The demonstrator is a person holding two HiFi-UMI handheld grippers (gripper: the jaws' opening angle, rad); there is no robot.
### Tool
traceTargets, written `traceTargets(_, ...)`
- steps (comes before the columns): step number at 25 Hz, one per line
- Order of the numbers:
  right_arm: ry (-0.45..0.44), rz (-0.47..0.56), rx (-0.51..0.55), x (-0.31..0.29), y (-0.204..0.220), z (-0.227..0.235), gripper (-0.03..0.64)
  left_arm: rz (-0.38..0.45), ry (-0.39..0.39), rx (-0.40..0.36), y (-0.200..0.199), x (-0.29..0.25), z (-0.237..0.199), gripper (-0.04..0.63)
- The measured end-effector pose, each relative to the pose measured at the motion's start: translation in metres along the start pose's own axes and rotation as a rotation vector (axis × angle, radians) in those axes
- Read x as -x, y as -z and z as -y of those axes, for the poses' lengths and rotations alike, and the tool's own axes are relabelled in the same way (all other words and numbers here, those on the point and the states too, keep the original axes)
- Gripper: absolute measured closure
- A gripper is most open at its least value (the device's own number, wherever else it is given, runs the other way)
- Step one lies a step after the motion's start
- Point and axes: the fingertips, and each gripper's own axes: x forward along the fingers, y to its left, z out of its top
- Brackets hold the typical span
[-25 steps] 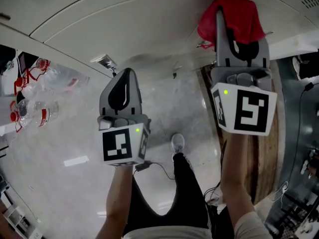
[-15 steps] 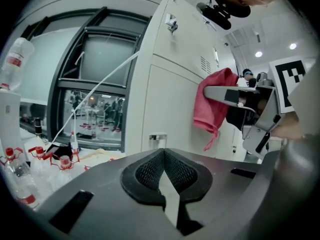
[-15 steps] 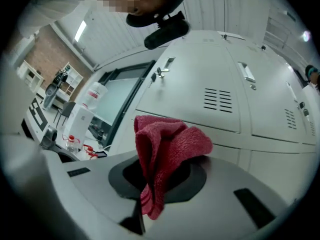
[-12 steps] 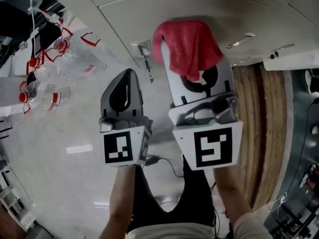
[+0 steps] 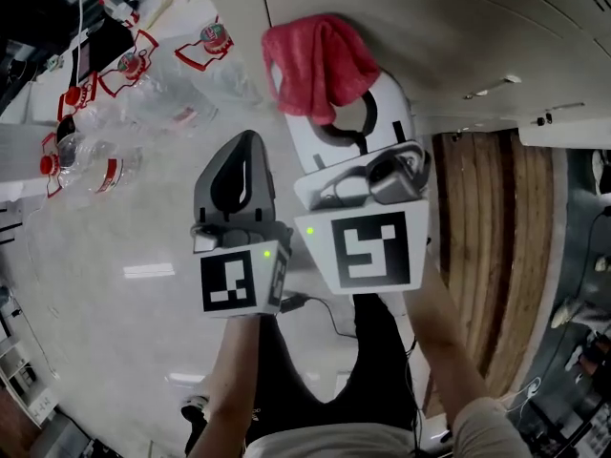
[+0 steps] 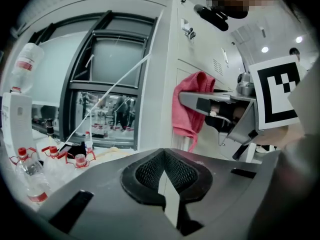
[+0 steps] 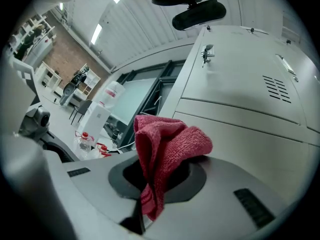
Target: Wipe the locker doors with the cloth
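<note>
A red cloth point(image 5: 315, 60) is pinched in my right gripper point(image 5: 329, 98), which is shut on it, and the cloth lies against the pale grey locker door point(image 5: 430, 17). In the right gripper view the cloth point(image 7: 167, 144) bunches out of the shut jaws, right in front of the locker door point(image 7: 240, 129). My left gripper point(image 5: 243, 151) hangs beside the right one, a little lower and left, shut and holding nothing. In the left gripper view its fingertips point(image 6: 164, 171) meet, and the cloth point(image 6: 187, 106) shows ahead at the locker's corner point(image 6: 170, 84).
Clear water bottles with red caps point(image 5: 86, 165) lie in a heap to the left, near a window point(image 6: 110, 84). The upper door carries a handle point(image 7: 206, 51) and vent slots point(image 7: 277, 86). A wooden strip point(image 5: 487, 246) and a cable point(image 5: 305, 303) lie on the floor.
My right gripper has carried the cloth leftward along the locker front, from the upper right to near the locker's left corner. The left gripper has kept its place.
</note>
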Motion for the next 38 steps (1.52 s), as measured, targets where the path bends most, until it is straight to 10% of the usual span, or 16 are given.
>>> traceTargets(38,0.415,-0.184,0.063,0.122,0.089,0.203,0.586,-0.057,0.150,-0.025,0.024,-0.045,0.104,0.578)
